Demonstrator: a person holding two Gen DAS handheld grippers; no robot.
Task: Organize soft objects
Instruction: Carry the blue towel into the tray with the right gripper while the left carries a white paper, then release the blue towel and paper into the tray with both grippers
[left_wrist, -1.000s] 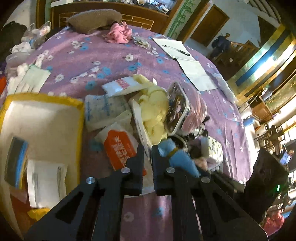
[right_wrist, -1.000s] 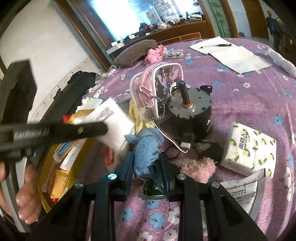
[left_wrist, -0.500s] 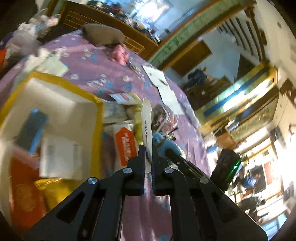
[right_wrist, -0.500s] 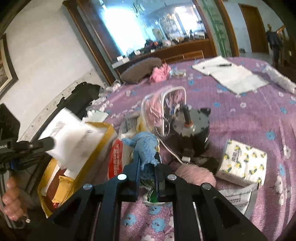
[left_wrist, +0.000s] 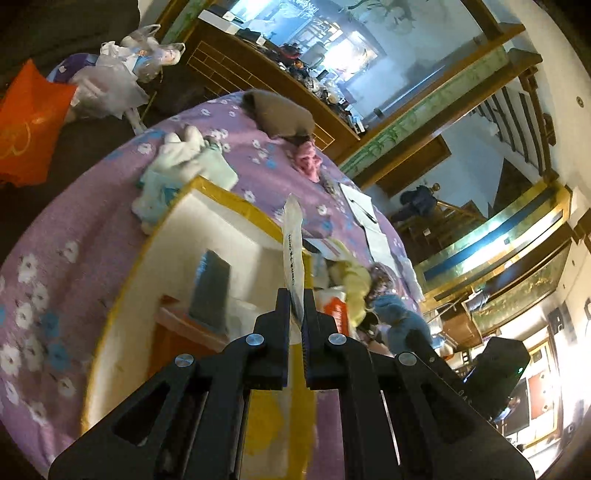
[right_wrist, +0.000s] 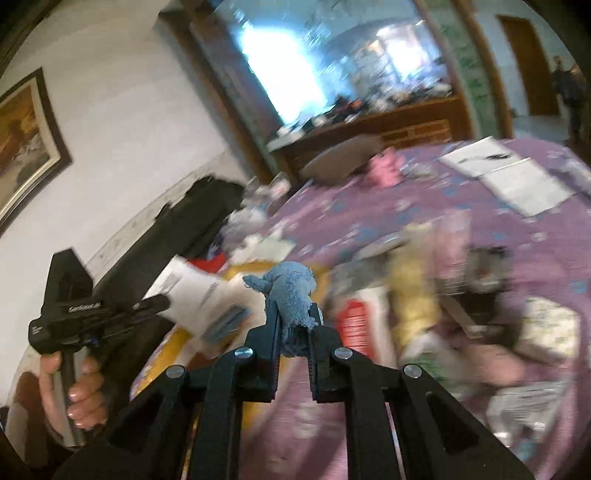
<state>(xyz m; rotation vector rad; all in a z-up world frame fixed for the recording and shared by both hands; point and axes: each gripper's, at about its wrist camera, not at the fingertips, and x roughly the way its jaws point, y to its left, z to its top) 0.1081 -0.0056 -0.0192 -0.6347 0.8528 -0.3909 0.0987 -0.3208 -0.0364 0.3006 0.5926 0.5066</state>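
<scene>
My left gripper (left_wrist: 295, 301) is shut on a thin white packet (left_wrist: 293, 247), held edge-on above the yellow-rimmed box (left_wrist: 218, 192). The box holds a dark blue item (left_wrist: 212, 291) and an orange one. My right gripper (right_wrist: 293, 314) is shut on a fuzzy blue soft toy (right_wrist: 291, 291), lifted above the table. The toy also shows in the left wrist view (left_wrist: 399, 321). In the right wrist view the left gripper (right_wrist: 99, 310) holds the white packet (right_wrist: 188, 291) over the box. This view is blurred by motion.
The purple flowered tablecloth (left_wrist: 55, 258) carries a yellow cloth (left_wrist: 351, 280), an orange-and-white packet (left_wrist: 334, 314), white-and-green cloths (left_wrist: 184, 162), a pink cloth (left_wrist: 308, 162), a brown cushion (left_wrist: 280, 114) and papers (right_wrist: 506, 173). A dark motor (right_wrist: 487, 273) stands right.
My left gripper has carried the white packet leftward over the yellow box. My right gripper has lifted the blue toy off the pile and swung left toward the box.
</scene>
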